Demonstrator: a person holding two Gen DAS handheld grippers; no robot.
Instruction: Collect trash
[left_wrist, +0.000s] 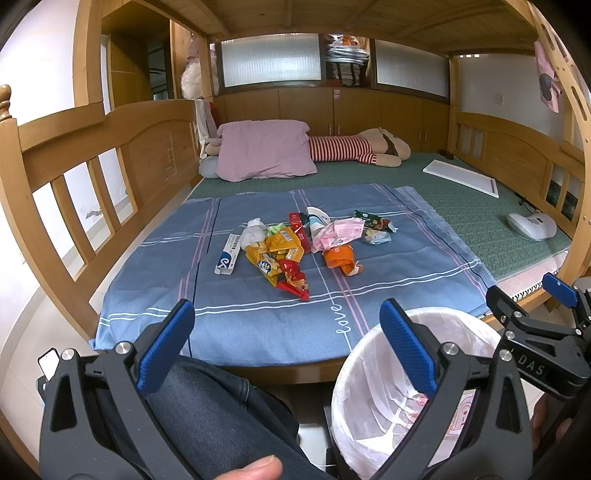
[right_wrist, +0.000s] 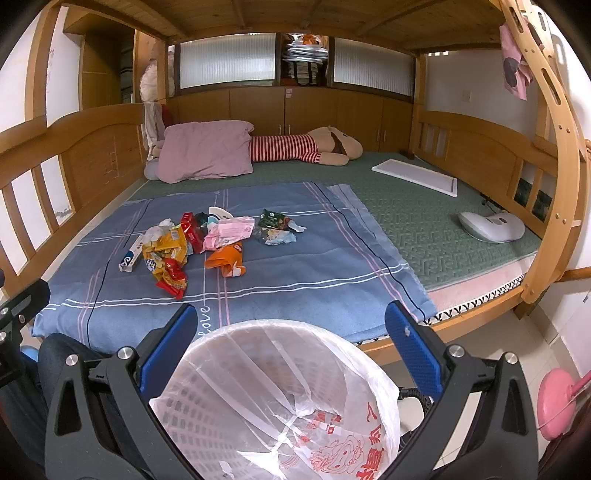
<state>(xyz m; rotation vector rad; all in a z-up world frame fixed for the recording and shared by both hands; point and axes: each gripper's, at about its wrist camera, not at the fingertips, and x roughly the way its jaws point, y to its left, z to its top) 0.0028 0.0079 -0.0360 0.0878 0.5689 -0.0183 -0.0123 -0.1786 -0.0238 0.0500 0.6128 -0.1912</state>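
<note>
Left tongs (left_wrist: 286, 345) released, empty, off the bed's near edge. Wrapper pile (left_wrist: 295, 247) heaped mid-blanket (left_wrist: 155, 266), toothpaste box (left_wrist: 229, 254) leftmost. Lined bin (right_wrist: 273, 398) waits below the near edge for drops; right tongs (right_wrist: 290, 349) released above it.

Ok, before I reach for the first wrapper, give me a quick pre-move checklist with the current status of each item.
1. Left tool open and holding nothing: ok.
2. Right tool open and holding nothing: ok.
3. Bin lined with a plastic bag, mouth open, below the bed edge: ok.
4. Trash pile in clear view on the blue sheet, nothing covering it: ok.
5. Nearest piece, the red wrapper, lies at the pile's edge: ok.
6. Bin already holding trash: cannot tell.
</note>
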